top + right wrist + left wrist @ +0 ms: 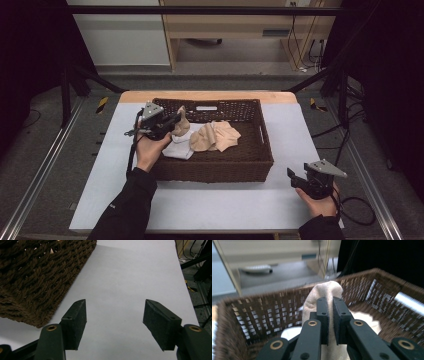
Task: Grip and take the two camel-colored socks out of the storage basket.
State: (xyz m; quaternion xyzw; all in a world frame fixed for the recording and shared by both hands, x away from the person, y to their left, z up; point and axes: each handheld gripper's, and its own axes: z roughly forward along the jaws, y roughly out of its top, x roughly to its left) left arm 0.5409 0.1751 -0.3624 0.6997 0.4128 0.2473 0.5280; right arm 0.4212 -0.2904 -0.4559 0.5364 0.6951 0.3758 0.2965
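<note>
A brown woven basket stands in the middle of the white table. Over its left end, my left gripper is shut on a beige cloth, which is lifted in a peak off the heap. In the left gripper view the two jaws stand almost together, with a fold of that cloth pinched between them and the basket wall behind. My right gripper rests low at the table's front right, open and holding nothing. Its jaws are wide apart over the bare table, beside the basket corner.
Inside the basket lie a crumpled tan cloth and a white cloth under it. A metal frame rail runs along the table's left side. Cables trail on the floor at the right.
</note>
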